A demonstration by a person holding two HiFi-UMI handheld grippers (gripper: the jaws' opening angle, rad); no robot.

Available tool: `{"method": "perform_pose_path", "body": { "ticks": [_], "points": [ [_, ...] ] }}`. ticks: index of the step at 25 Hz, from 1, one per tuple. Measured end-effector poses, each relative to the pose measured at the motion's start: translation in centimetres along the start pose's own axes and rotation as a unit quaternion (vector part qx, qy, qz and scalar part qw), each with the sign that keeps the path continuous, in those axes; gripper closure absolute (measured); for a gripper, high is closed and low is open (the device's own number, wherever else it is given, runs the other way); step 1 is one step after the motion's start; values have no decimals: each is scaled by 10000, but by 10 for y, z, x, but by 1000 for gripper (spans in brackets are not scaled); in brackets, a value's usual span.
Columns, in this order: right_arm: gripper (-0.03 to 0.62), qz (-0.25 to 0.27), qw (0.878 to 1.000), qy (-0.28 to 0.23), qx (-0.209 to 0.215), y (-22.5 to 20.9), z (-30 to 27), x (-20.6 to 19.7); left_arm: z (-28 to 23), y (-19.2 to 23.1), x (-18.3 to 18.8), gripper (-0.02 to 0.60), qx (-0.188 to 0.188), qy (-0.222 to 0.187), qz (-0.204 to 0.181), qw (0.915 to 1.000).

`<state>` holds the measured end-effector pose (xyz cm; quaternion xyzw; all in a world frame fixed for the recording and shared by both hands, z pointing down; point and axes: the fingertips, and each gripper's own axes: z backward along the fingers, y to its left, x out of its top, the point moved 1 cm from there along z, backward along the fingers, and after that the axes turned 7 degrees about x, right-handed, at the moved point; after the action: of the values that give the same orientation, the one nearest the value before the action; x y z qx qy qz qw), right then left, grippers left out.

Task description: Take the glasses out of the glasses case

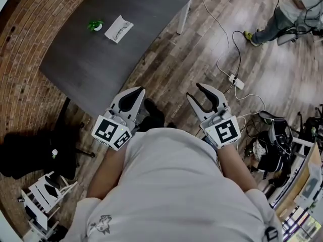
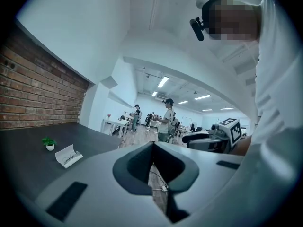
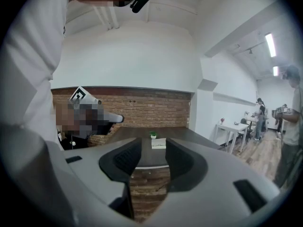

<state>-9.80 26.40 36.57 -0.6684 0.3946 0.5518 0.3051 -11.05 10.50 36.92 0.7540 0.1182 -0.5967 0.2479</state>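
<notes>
Wood-plank floor (image 1: 202, 44) w/ a dark grey desk (image 1: 101, 69) set along a brick wall (image 1: 20, 59). The white glasses case (image 1: 118, 28) lies open on the desk nr the wall-side edge, glasses (image 1: 117, 30) inside it, just beside a small potted plant (image 1: 94, 25). Both grippers are held off the desk's near corner, well apart from the case: left gripper (image 1: 135, 94) has jaw tips together on nothing, right gripper (image 1: 197, 92) has jaws apart and empty.

Glasses case (image 1: 118, 29) lies on the table (image 1: 101, 64), potted plant (image 1: 95, 25) just beside it at 9 o'clock; the table stands at 11 o'clock from the person (image 1: 166, 185).
</notes>
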Motion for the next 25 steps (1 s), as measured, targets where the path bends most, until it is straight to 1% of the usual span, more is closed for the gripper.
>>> {"method": "perform_pose_path", "body": {
  "ticks": [4,6,8,12,16,19,25],
  "points": [
    [427,86,10000,2,27,-22,-42,8,-17,41,12,571,42,-38,95,9999],
    [441,133,9999,-75,69,-29,-67,19,-25,62,21,571,33,-50,93,9999],
    [441,144,9998,-94,118,-36,-91,28,-31,83,31,571,28,-46,73,10000],
    [441,125,9996,3,235,-51,-141,35,-42,128,46,571,80,-59,84,9999],
    [441,139,9993,89,334,-57,-183,42,-42,164,54,571,124,-86,103,9998],
    [441,220,9983,76,525,-57,-214,51,-37,189,55,571,254,-88,158,9995],
    [441,497,9919,119,1163,-50,-263,62,-27,224,55,571,587,-162,281,9977]
  ]
}}
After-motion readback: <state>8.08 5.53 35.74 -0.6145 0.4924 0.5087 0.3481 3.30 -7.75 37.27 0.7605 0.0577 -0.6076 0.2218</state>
